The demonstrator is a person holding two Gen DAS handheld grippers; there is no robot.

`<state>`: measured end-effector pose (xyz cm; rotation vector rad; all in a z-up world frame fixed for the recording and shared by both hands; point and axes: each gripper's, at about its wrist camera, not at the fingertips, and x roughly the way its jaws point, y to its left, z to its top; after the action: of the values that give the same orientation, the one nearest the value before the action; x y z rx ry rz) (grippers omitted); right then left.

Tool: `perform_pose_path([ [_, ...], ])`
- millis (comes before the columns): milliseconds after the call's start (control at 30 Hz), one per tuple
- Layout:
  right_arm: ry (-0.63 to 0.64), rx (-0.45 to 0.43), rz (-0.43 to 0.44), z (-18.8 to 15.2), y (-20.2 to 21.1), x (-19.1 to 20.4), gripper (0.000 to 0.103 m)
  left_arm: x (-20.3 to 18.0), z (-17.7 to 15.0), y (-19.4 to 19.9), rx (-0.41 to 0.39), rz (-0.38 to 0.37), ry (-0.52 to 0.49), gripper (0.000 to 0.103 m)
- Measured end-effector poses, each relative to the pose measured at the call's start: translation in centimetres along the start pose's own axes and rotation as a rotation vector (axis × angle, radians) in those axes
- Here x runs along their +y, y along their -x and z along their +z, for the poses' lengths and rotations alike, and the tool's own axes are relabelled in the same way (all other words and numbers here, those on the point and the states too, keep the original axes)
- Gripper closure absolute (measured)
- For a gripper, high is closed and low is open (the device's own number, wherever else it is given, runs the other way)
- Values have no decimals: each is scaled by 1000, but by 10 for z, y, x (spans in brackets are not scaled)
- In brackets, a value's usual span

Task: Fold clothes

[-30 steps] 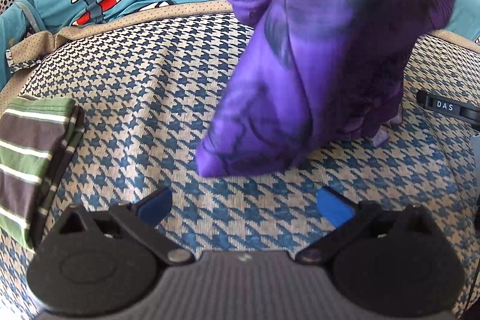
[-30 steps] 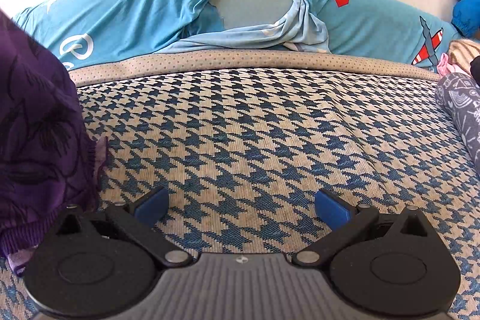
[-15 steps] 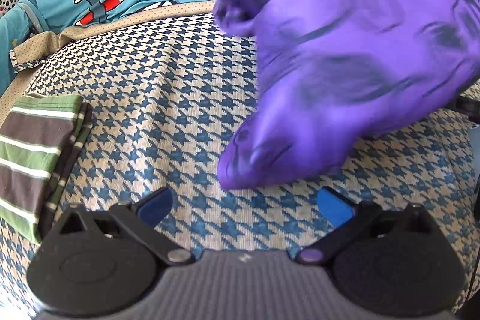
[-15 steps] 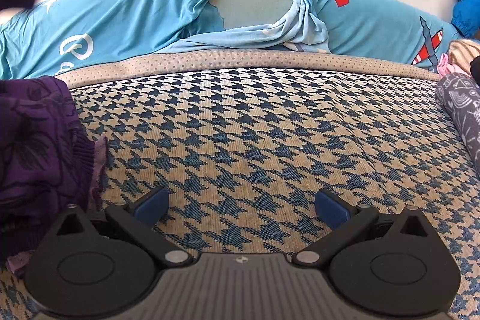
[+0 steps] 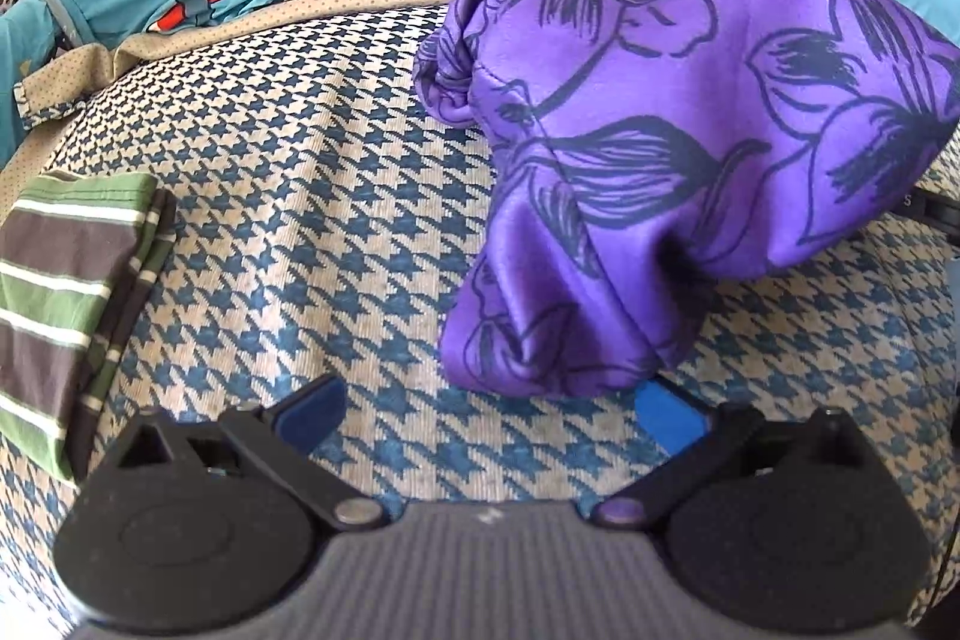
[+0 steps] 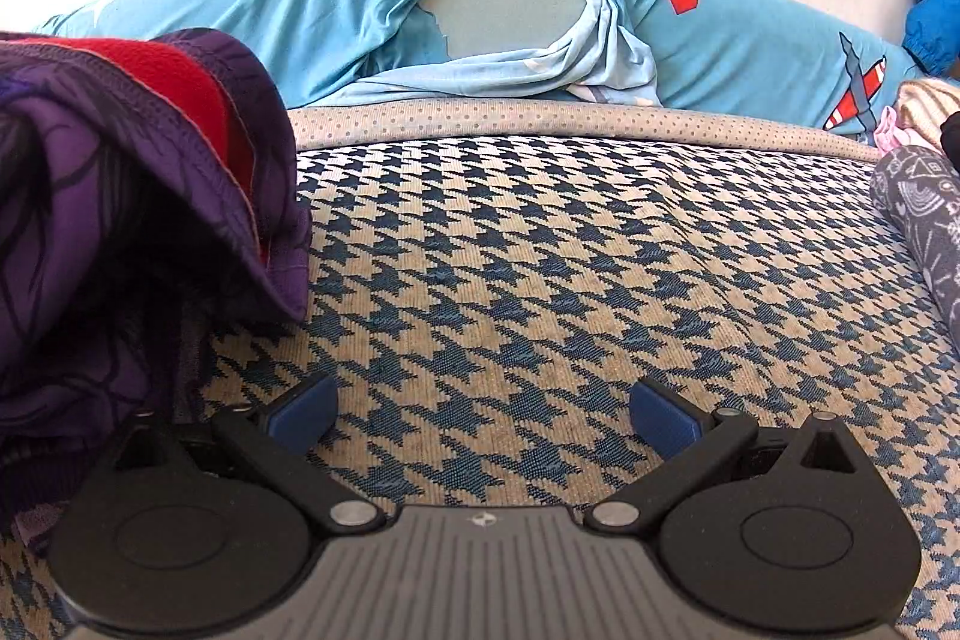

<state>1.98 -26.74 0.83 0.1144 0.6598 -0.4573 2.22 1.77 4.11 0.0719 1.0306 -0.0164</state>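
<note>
Purple garment heaped on a houndstooth bed
Satiny purple floral garment lies bunched on the woven blue-and-beige bed; beside it, left claw and right claw both spread, holding nothing

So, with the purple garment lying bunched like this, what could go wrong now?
1. The purple garment is a crumpled heap with no clear edge showing, so a grasp may catch several layers and fold it unevenly.
2. Its lower fold overlaps the left gripper, whose jaws are open; closing now might pinch a random fold.
3. Spreading it leftward may disturb the folded striped garment nearby.
</note>
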Motion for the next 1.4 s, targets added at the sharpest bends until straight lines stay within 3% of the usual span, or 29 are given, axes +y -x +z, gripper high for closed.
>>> perform_pose_path([
  [433,0,0,0,0,0,0,0,-4,13,8,-18,-27,40,0],
  [667,0,0,0,0,0,0,0,-13,20,4,-27,2,33,0],
  [1400,10,33,-4,1,6,2,0,-26,18,-9,22,19,-3,0],
])
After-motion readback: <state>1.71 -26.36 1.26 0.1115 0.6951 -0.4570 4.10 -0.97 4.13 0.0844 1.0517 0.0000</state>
